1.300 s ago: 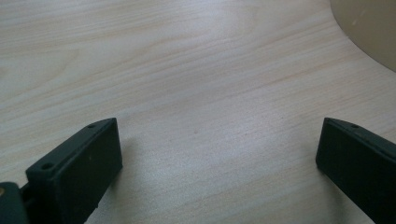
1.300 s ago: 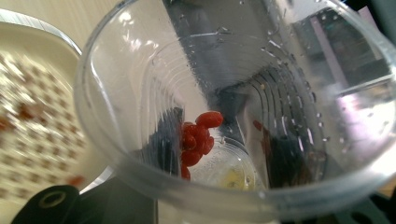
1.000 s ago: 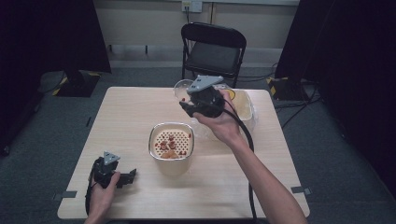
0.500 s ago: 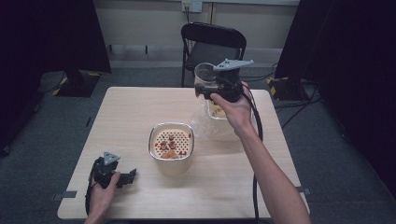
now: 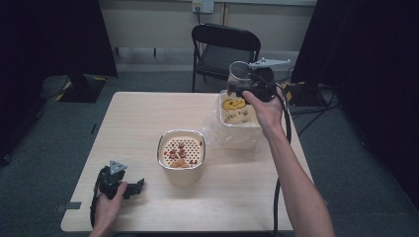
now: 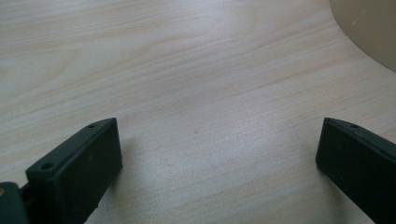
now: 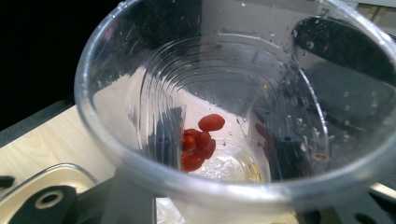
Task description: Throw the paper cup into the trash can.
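The table (image 5: 148, 123) holds a strainer bowl (image 5: 181, 157) with berries, set there to drain them. The right gripper (image 5: 240, 89) pinches a clear cup (image 5: 239, 75) between its jaws, high over a bagged tub (image 5: 237, 118). Red berries (image 7: 198, 142) stick inside the cup. The left gripper (image 5: 129, 186) rests wide open, holding nothing.

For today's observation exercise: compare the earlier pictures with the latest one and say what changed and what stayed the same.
The right gripper, shut on the clear plastic cup, carried it up and away from the strainer bowl to above the bag-lined container, turning it upright; a few red berries remain inside. The left gripper stayed open on the table; bowl and container did not move.
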`<state>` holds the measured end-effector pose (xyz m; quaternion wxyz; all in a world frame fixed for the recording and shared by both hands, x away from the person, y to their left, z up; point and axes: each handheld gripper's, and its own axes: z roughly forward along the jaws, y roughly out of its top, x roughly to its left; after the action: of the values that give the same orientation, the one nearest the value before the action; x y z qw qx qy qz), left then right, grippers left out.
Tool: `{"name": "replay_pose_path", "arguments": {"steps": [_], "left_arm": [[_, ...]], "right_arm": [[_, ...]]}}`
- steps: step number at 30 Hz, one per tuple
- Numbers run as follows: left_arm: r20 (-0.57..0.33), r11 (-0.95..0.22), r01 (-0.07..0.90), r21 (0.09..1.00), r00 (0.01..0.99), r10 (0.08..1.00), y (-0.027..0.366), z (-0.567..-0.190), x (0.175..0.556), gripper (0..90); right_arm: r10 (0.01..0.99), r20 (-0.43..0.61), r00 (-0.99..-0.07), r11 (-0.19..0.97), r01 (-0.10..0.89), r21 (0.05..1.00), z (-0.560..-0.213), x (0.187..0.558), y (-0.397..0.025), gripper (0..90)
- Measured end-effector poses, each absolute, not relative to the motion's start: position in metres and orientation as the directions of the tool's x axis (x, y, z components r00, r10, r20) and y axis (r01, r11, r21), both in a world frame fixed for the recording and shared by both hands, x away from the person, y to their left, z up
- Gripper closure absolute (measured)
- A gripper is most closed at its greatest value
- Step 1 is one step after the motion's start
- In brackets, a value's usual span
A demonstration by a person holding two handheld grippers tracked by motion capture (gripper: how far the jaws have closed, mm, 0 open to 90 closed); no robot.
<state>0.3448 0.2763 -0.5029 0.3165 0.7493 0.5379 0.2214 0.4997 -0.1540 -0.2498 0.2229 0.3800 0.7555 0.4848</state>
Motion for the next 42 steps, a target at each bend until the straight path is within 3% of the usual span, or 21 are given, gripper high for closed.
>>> {"name": "replay_pose_path", "arguments": {"steps": [11, 22, 30, 42], "left_arm": [[-0.010, -0.220, 0.666, 0.713, 0.323, 0.946, 0.276, -0.503, 0.345, 0.0], [-0.009, -0.221, 0.666, 0.713, 0.323, 0.946, 0.276, -0.503, 0.345, 0.0], [-0.009, -0.221, 0.666, 0.713, 0.323, 0.946, 0.276, -0.503, 0.345, 0.0], [-0.011, -0.221, 0.666, 0.713, 0.325, 0.946, 0.276, -0.503, 0.345, 0.0]], "right_arm": [[0.837, 0.043, -0.545, 0.236, 0.432, 0.870, -0.264, 0.518, -0.176, 51.6], [0.873, 0.063, -0.484, 0.204, 0.478, 0.855, -0.275, 0.531, -0.177, 22.3], [0.885, 0.063, -0.461, 0.188, 0.479, 0.857, -0.273, 0.530, -0.182, 19.4], [0.843, 0.067, -0.533, 0.213, 0.447, 0.869, -0.273, 0.499, -0.184, 19.7]]}}
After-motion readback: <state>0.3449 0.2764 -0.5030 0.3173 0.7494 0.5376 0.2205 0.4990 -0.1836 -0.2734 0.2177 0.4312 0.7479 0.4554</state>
